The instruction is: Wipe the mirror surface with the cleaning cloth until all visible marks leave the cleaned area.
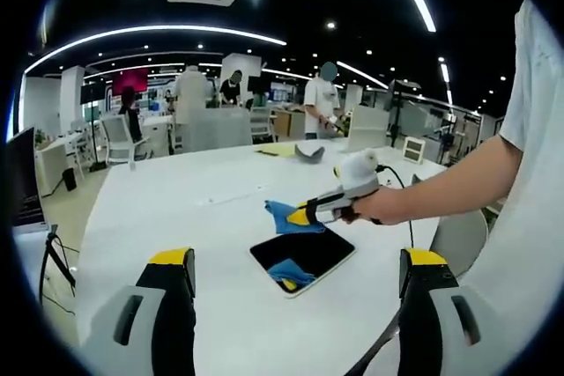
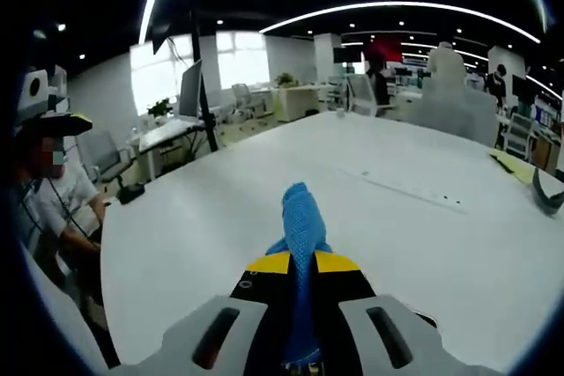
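Item: white desk (image 1: 176, 217), large, round-edged, open-plan office behind. Mirror (image 1: 302, 256): dark, flat, rounded-corner panel lying on the desk near its front edge, between the two yellow-tipped jaws of the left tool (image 1: 297, 272) as that view frames it; its surface carries a blue reflection of the cloth. Cleaning cloth (image 1: 284, 217): blue, bunched, pinched by the right tool (image 1: 300, 216), which hangs just above the mirror's far edge; whether the cloth touches the glass cannot be told. In the right gripper view the right tool's jaws are closed tight on the cloth (image 2: 301, 244), which stands up between the yellow tips. Left tool: jaws spread wide, holding nothing, held back over the front edge of the desk. Step in hand, by judgement: bringing the cloth to the mirror, wiping about to begin or just under way. Next move calls for lowering the cloth flat onto the glass and sweeping across it, with the mirror liable to slide unless steadied.
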A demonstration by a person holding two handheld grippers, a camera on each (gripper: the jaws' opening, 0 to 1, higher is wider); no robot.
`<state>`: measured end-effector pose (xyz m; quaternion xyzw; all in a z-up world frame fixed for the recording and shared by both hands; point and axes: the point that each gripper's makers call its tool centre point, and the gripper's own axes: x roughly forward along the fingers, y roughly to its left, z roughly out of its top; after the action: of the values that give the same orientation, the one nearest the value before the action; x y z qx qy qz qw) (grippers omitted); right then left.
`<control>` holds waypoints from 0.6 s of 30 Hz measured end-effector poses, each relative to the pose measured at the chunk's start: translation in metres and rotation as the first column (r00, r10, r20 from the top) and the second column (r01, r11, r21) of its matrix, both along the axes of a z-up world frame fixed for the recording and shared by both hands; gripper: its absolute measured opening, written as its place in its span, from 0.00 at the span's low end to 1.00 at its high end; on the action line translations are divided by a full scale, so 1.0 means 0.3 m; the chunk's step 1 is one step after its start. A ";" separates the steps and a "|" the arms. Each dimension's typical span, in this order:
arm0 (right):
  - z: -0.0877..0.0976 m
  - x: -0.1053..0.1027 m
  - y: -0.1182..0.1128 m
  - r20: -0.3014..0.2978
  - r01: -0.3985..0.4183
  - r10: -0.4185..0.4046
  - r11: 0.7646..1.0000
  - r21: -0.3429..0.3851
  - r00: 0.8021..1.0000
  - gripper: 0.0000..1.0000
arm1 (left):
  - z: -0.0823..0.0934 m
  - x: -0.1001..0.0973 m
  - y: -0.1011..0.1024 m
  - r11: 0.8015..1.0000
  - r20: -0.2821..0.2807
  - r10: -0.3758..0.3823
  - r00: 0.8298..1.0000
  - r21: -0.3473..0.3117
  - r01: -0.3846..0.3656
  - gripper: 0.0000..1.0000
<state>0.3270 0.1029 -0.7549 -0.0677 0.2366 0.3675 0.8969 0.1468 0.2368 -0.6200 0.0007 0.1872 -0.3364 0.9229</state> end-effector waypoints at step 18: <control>-0.032 0.029 0.123 -0.023 -0.036 0.036 0.999 0.011 0.999 0.03 | 0.002 -0.007 0.017 1.000 -0.007 -0.001 1.000 -0.007 0.001 0.97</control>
<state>0.3356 0.1398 -0.7644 -0.0632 0.2439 0.3855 0.8876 0.1446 0.2419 -0.6196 -0.0037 0.1894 -0.3374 0.9221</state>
